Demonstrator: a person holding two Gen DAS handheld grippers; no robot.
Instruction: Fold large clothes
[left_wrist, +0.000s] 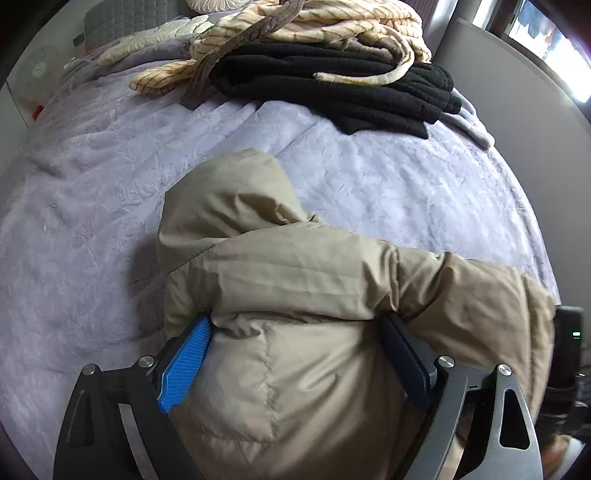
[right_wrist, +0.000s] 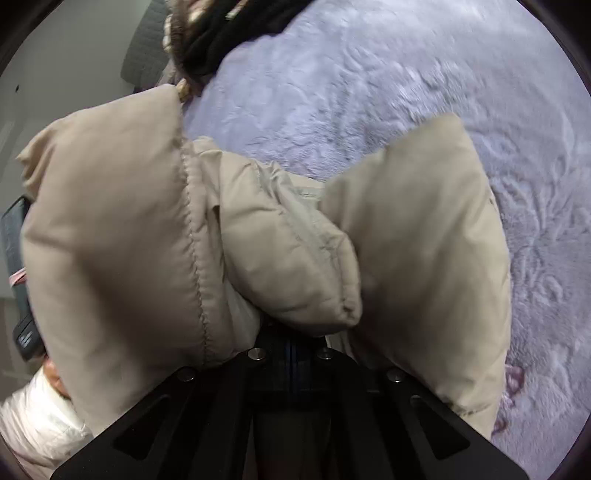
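A beige puffer jacket (left_wrist: 288, 280) with a hood lies bunched on the lilac bed cover (left_wrist: 85, 206). My left gripper (left_wrist: 295, 325) has its blue-padded fingers (left_wrist: 184, 365) spread wide, one on each side of a thick fold of the jacket, which fills the gap between them. In the right wrist view the jacket (right_wrist: 122, 240) bulges up on both sides of my right gripper (right_wrist: 291, 332). Its jaws are drawn close together and pinch a fold of the jacket. The fingertips are buried in the fabric.
A folded black garment (left_wrist: 332, 88) lies at the far side of the bed with a cream striped blanket (left_wrist: 306, 22) heaped on top. A grey headboard (left_wrist: 122, 18) and a wall (left_wrist: 517, 92) stand beyond. The other hand-held gripper (right_wrist: 18, 273) shows at left in the right wrist view.
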